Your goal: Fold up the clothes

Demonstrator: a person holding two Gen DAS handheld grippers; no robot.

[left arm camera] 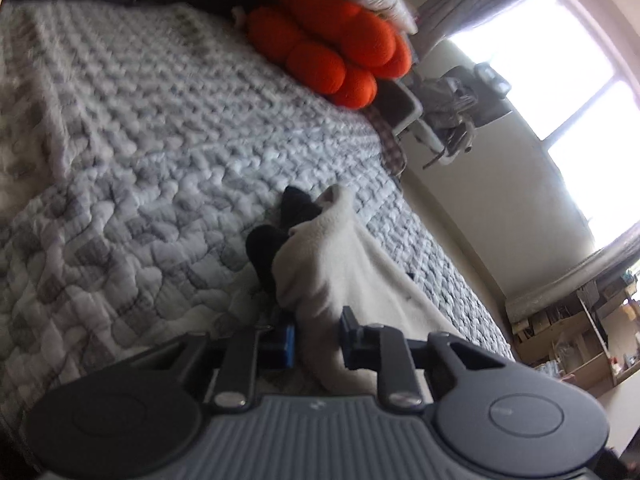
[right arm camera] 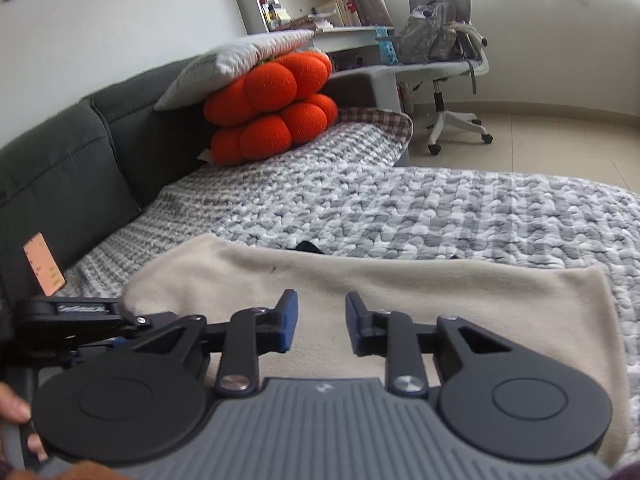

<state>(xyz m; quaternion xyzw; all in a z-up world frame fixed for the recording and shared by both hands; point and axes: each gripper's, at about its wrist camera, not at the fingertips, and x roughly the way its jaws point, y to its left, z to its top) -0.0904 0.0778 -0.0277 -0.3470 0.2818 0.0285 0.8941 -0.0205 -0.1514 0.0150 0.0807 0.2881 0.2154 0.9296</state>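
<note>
A cream fleece garment [right arm camera: 400, 300] lies flat on the grey quilted bed cover [right arm camera: 400, 208]. In the left wrist view the same garment [left arm camera: 332, 264] is bunched up, with a black part [left arm camera: 276, 240] showing at its far end. My left gripper [left arm camera: 318, 338] has cream cloth between its fingers, and the jaws stand a little apart around the fold. My right gripper [right arm camera: 321, 322] is open and empty, just above the flat cream cloth. The left gripper's arm also shows in the right wrist view at the left edge [right arm camera: 80, 316].
An orange lumpy cushion [right arm camera: 272, 108] and a grey pillow [right arm camera: 236, 64] sit at the head of the bed against a dark sofa back [right arm camera: 60, 168]. An office chair [right arm camera: 444, 56] and a desk [right arm camera: 352, 36] stand beyond the bed. A window [left arm camera: 560, 80] is to the right.
</note>
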